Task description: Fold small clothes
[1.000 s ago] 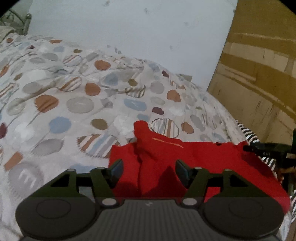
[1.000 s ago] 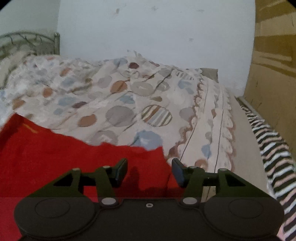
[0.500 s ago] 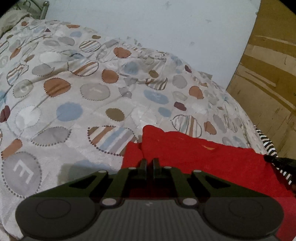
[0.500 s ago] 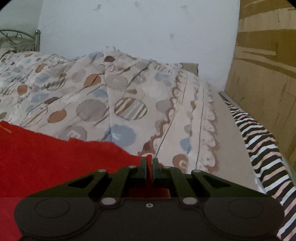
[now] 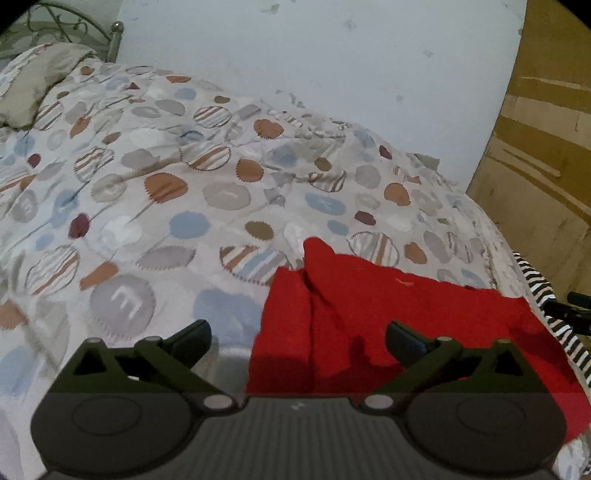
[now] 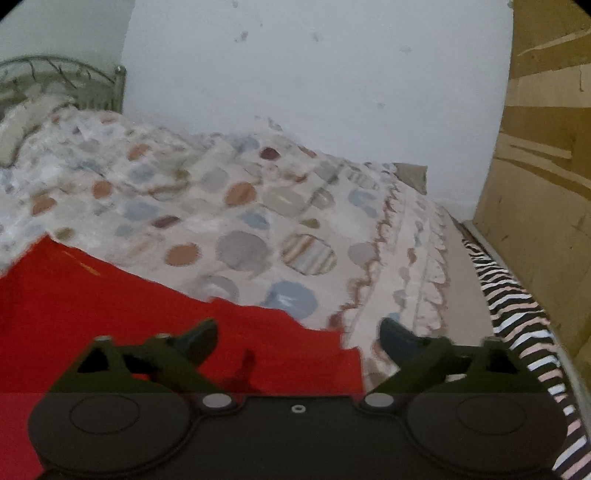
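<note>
A red garment (image 5: 369, 306) lies spread on the patterned bedspread (image 5: 166, 203), with a raised fold along its left part. My left gripper (image 5: 297, 332) hovers over the garment's near left edge. Its jaws are opening wide and its pads do not touch the cloth below them. In the right wrist view the same red garment (image 6: 110, 302) fills the lower left. My right gripper (image 6: 297, 326) stands over the garment's right corner, jaws opening wide, with nothing pressed between them.
A pillow (image 5: 33, 85) and a metal bed frame (image 5: 114, 33) are at the far left by the white wall. A wooden panel (image 5: 546, 147) stands on the right. A black-and-white striped cloth (image 6: 517, 314) runs along the bed's right side.
Both grippers closed on the red garment's near edge half a second ago. Now both have let go and stand wide open, drawn back a little, with the garment lying on the bed.
</note>
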Demonstrator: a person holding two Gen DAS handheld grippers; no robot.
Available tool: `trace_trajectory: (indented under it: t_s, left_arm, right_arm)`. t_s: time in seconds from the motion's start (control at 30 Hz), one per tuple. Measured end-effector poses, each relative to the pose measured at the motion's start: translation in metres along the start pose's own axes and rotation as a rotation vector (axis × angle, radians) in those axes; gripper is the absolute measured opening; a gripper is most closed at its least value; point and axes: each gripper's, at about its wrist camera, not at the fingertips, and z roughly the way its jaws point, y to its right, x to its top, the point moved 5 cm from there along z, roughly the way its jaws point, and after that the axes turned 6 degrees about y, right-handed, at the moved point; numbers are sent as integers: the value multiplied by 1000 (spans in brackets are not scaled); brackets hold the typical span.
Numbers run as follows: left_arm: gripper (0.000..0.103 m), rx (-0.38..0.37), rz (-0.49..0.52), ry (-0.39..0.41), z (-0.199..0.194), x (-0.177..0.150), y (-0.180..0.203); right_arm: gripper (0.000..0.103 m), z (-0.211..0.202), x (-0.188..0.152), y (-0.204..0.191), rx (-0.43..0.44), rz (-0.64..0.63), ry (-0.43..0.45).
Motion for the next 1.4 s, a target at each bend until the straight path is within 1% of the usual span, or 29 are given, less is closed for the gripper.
trace_trajectory:
  t_s: [0.1,0.17,0.23,0.3,0.33,0.37,0.47,0.53,0.63,0.73,0.8,0.87,1.03,1.13,1.4]
  left_arm:
    - [102,6,-18,52,-17,-12,-2]
    - [102,10,-79,84,-24,-26,-8]
    - [102,1,-152,110,-30,-42,-12]
    - [102,-1,-223,143,-38,-58,-15]
    - [102,-6,-240,164,-44,-67,-16]
    - [103,-15,-249,191,-49,-75,-15]
    - [103,-56,-242,308,-64,-99,-8]
    - [103,-69,-202,344,-69,-111,-2]
    - [103,-86,-101,354,-70,-119,11]
    - [103,-108,-72,374,-74,-123,19]
    - [103,-117,-82,380,-74,-124,20]
    - [103,-115,-103,374,-73,-125,16]
    - [103,-97,-221,306,-64,-130,-3]
    - [103,-106,-277,283,-59,-132,-12]
    - [103,-96,-267,282,-59,-134,-11]
  right_arm:
    - [102,-20,-1,-23,43,34,-11]
    - [102,-29,-7,-43,59,40,-32]
    - [102,-34,-16,-65,61,17,-63]
    - [102,-41,-23,-85,52,-17,-59]
    - [102,-45,-26,-94,49,-31,-42]
    - [102,-50,-28,-101,41,-45,-19]
    - [102,-56,-37,-116,11,-77,33]
    - [102,-54,-46,-121,-11,-98,44]
    - [102,-47,-62,-124,-26,-107,53]
    - [102,-36,-73,-119,4,-63,25]
    - [102,-29,-75,-113,31,-11,-10]
    - [102,-27,-76,-111,46,14,-24]
    - [102,-31,-80,-114,39,13,2]
    - [102,-30,-80,-114,43,20,4]
    - [102,-32,-81,-111,44,26,14]
